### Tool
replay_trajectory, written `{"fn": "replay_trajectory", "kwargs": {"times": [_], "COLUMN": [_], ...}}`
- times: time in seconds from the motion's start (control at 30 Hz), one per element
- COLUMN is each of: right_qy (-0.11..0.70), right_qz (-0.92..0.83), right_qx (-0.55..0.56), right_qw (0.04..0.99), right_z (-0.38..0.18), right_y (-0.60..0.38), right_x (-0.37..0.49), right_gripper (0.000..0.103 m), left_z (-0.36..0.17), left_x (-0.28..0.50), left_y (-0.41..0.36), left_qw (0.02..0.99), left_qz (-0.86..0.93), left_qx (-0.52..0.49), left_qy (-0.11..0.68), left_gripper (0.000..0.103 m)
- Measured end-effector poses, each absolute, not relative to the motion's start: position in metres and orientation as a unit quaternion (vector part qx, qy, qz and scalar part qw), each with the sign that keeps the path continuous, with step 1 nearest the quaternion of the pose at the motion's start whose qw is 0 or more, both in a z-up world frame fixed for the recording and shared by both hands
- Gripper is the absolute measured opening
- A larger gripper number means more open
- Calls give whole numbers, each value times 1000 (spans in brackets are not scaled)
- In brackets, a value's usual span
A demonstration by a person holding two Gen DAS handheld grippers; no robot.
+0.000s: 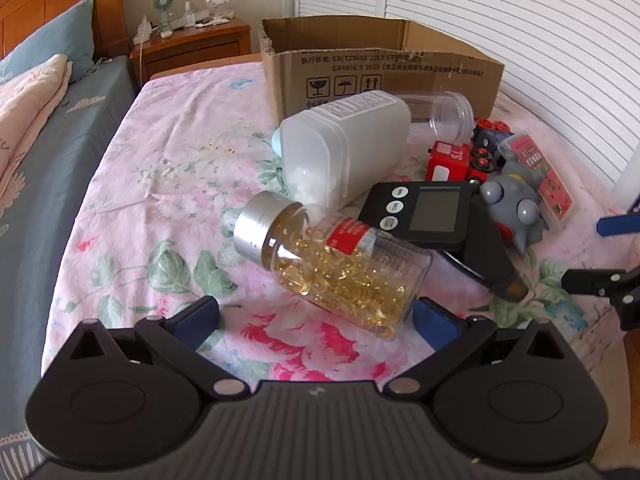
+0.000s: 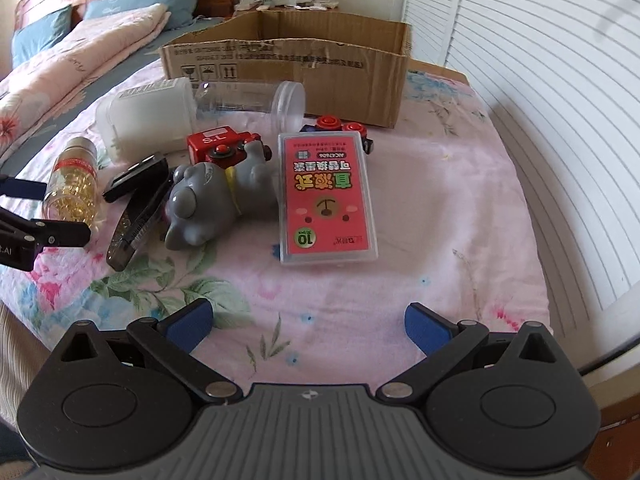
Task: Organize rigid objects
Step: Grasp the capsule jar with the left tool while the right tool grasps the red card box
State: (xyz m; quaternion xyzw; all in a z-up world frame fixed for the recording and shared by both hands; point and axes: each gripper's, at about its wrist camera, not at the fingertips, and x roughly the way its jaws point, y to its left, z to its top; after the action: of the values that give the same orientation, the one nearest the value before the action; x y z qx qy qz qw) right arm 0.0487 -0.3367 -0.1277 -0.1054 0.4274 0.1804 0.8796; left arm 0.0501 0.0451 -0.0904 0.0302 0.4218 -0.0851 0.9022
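Pink floral bedsheet [image 2: 420,208] under everything; golden capsules in a silver-capped bottle [image 1: 340,268], grey toy [image 2: 208,204], red-labelled case [image 2: 326,196], brown cardboard box [image 2: 320,68], possibly red train [image 2: 220,144].

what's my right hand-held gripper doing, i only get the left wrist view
Observer: The right hand-held gripper is open with nothing between its fingers, short of the pink case.
Operator: is the case free to grab
Observer: Its near end and right side lie on bare cloth; the grey toy crowds its left side.
Operator: anything on top of it
Observer: No, its whole top shows; a toy car sits at its far end.
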Motion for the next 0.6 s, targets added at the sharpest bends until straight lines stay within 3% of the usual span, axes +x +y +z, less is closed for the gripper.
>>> {"fn": "replay_trajectory", "kwargs": {"times": [0.37, 0.6], "right_qy": [399, 400], "right_qz": [209, 217], "right_qx": [-110, -113], "right_qw": [886, 883], "right_z": [-131, -132], "right_y": [-343, -343], "right_x": [47, 55], "right_gripper": [103, 103], "left_z": [-92, -86], "left_x": [47, 54], "left_y": [52, 43], "left_qw": [910, 909], "left_qz": [-115, -135], "left_qx": [42, 122], "left_qy": [396, 375], "left_gripper": [103, 102]}}
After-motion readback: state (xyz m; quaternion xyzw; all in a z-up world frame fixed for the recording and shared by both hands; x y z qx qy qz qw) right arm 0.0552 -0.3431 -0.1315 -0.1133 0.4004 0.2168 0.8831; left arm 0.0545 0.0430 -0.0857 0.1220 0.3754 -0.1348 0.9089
